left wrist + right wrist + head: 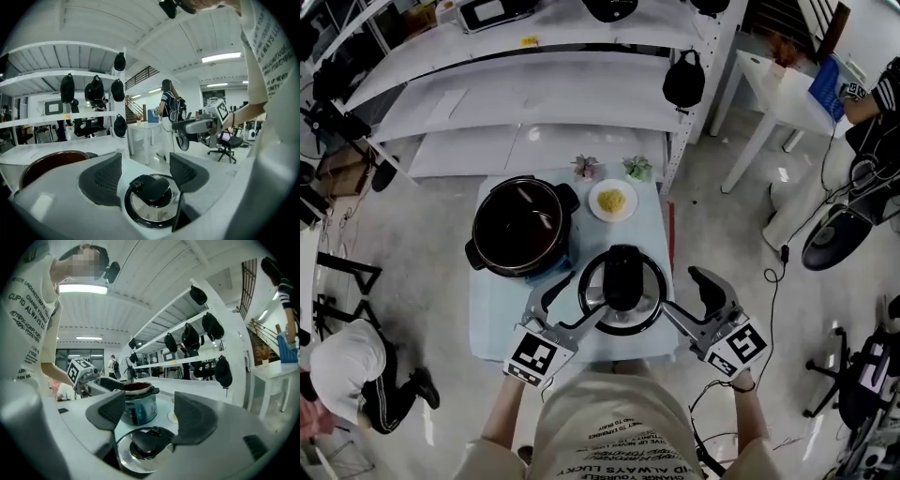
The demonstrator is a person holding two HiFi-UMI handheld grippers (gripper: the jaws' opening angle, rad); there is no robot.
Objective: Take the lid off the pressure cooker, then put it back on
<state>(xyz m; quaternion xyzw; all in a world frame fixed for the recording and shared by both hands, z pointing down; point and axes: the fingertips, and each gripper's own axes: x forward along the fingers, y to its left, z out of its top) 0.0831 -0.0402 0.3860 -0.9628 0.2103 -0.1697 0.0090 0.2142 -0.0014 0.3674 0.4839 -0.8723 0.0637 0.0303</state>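
Left tool (572,302) and right tool (686,300), jaws apart, flank the lid (621,314) on the surface (497,309); likely heavy, rigid, slippery glass, best gripped at its black handle (622,277).

Bright, even indoor light is coming from ceiling strip lamps (220,57), seen in both gripper views. Head view is looking washed and low in colour, pale floor (422,202) glowing, shadows falling soft and faint. The glass lid (622,291) is throwing small glints. Both gripper views are bending hard at the edges, black vignette eating corners; nearest foreground is going soft.
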